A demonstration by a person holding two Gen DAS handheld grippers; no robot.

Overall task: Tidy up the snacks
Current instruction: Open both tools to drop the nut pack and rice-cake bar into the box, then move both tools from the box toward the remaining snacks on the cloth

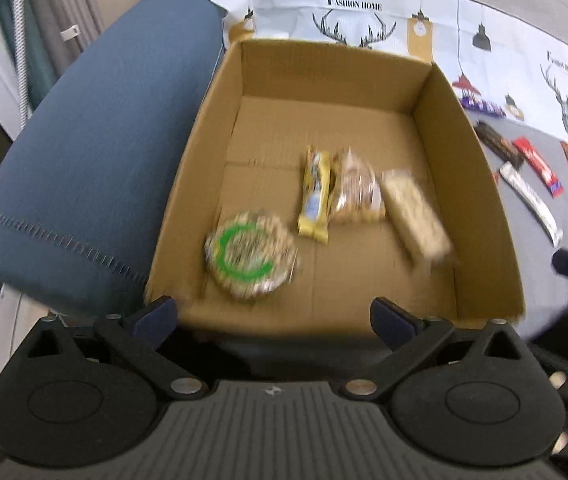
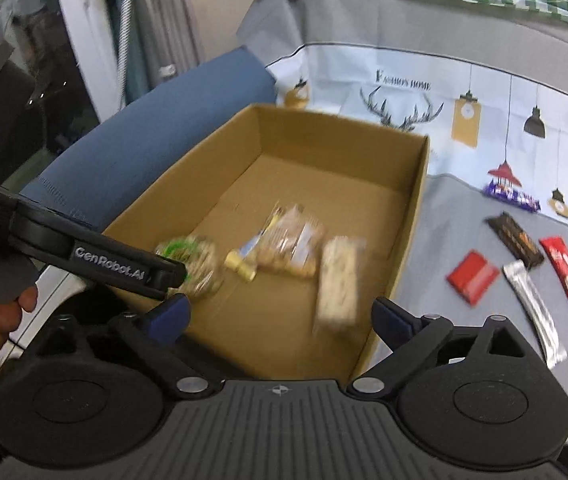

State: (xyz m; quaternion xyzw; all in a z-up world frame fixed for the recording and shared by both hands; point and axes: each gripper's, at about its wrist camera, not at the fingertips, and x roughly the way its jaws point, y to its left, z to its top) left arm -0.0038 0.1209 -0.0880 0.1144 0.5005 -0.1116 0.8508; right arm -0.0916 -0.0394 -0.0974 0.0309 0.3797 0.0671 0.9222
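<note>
We see both tools, left (image 1: pixel 274 314) and right (image 2: pixel 280 314), spread wide and empty above the cardboard box (image 1: pixel 479 216). Inside the box lie a round green-ringed snack (image 1: pixel 250 256), a yellow bar (image 1: pixel 315 196), a clear packet (image 1: pixel 357 192) and a pale bar (image 1: pixel 415 216). Right of the box, more wrapped snacks (image 2: pixel 523 264) lie loose on the grey cover.

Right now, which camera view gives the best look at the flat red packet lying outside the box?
The right wrist view: the red packet lies in full sight on the grey cloth, right of the cardboard box and beside the silver bar. In the left wrist view the box wall hides nearly all of it.
</note>
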